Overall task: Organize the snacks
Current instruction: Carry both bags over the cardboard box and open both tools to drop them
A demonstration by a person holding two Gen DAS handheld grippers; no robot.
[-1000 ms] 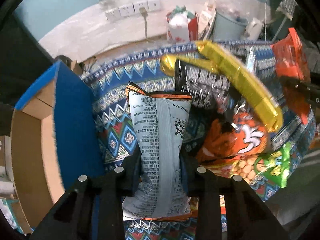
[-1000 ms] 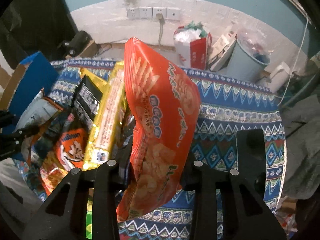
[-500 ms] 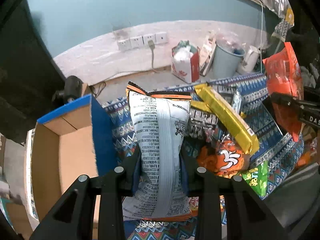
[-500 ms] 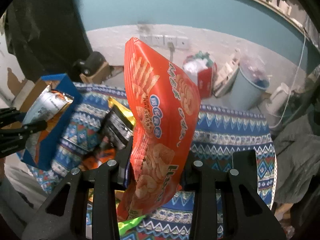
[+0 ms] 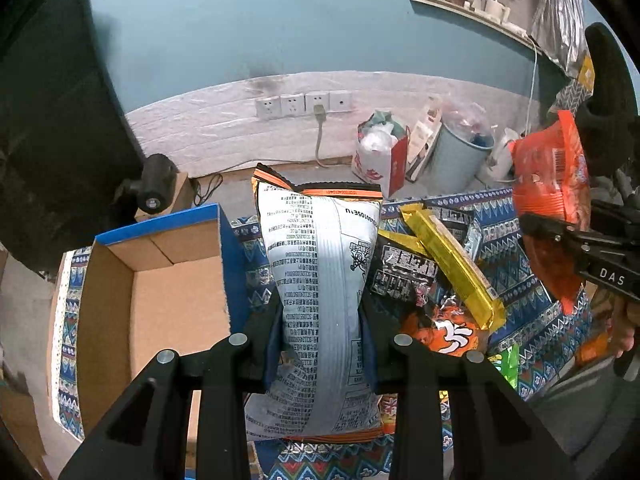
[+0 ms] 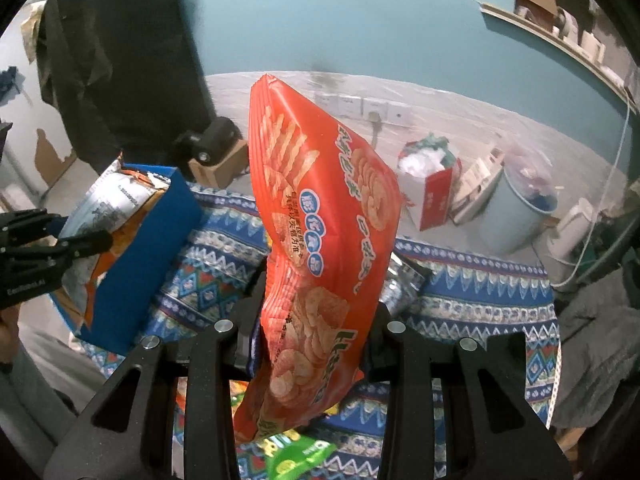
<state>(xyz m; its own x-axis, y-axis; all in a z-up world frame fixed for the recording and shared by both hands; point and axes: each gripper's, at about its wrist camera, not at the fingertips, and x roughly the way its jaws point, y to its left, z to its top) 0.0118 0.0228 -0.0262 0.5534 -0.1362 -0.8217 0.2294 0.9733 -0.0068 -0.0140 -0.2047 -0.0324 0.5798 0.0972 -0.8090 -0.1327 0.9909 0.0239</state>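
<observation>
silver bag [image 5: 320, 280] upright, red bag [image 6: 320, 248] tilted

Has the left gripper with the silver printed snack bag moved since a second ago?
Yes. The left gripper, shut on the silver printed snack bag, has risen and tilted up: the wall sockets sit lower in view, and the open cardboard box shows its inside.

A teal wall [image 5: 280, 20] is rising above a pale band holding sockets [image 5: 304, 105], with a grey bin [image 5: 460, 156] standing on the floor.
</observation>
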